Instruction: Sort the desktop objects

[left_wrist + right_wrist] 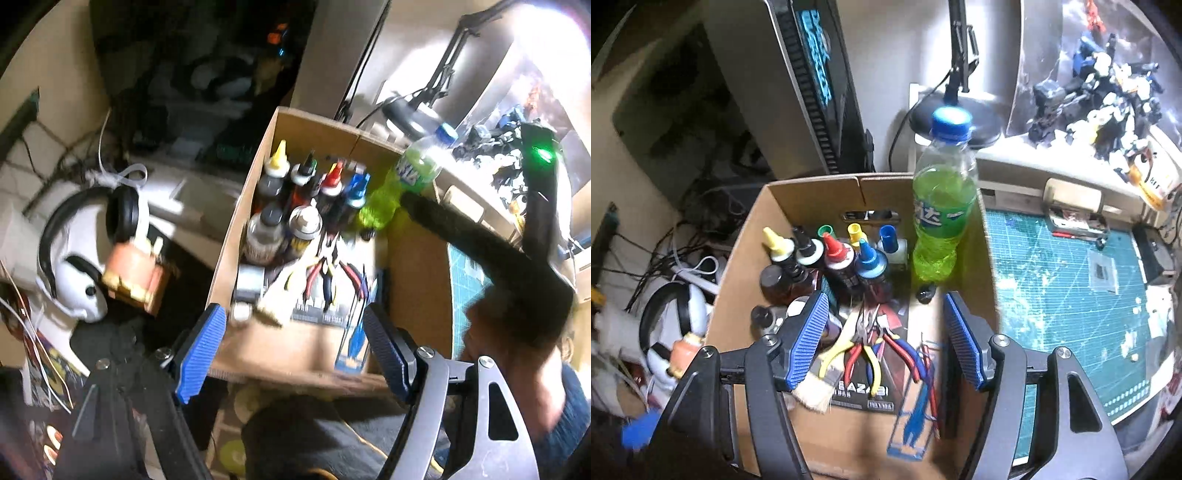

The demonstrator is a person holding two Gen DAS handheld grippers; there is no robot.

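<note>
An open cardboard box (738,258) (236,236) holds several paint bottles (827,258) (314,184) with coloured nozzles. It also holds pliers (868,347) (328,269) and a flat brush (816,387) (277,299). A green soda bottle (942,229) (406,177) with a blue cap stands upright in its far right corner. My right gripper (886,299) hangs above the box, open, with nothing between its blue pads. My left gripper (293,314) is open and empty over the box's near edge. The right gripper's body shows in the left wrist view as a dark blur (517,266).
A green cutting mat (1071,288) lies right of the box, with small scraps on it. A model robot (1100,92) and a lamp base (956,110) stand behind. Left of the box are white headphones (85,240) (676,306), an orange block figure (133,273), cables and a computer tower (798,81).
</note>
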